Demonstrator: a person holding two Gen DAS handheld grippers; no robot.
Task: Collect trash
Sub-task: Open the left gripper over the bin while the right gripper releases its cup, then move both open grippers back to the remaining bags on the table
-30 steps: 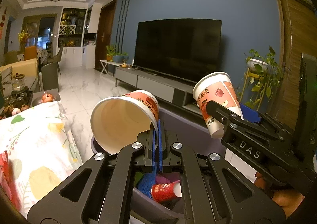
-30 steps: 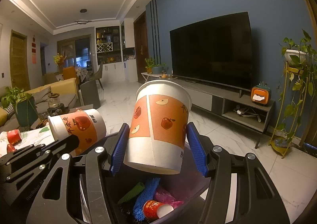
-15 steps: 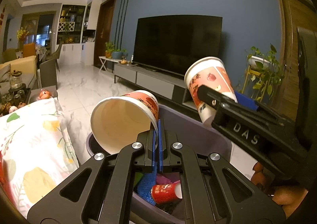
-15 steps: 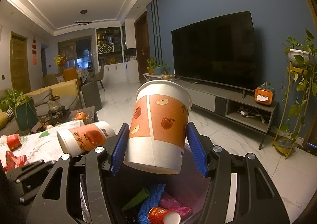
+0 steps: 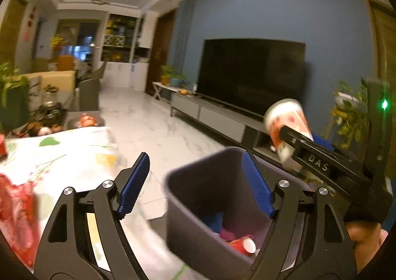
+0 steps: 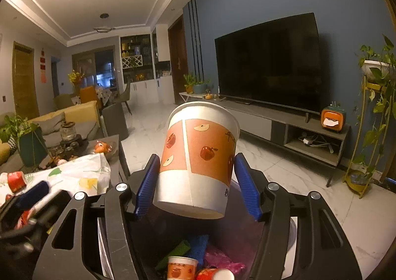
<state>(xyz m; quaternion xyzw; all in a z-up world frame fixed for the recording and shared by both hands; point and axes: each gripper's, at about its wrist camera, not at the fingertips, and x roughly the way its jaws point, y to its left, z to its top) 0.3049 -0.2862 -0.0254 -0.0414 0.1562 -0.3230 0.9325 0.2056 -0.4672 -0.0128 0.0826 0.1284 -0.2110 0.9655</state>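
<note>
You hold the right gripper [image 6: 196,187] clamped on the apple-print paper cup [image 6: 198,163], upright over the grey trash bin [image 5: 198,205] at 6 o'clock, ready to drop, while your left gripper [image 5: 195,185] gapes empty (another cup [image 6: 182,267] lies inside).

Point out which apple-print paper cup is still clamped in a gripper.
The large apple-print cup between the right gripper's blue pads; the smaller cup already lies in the bin.
</note>
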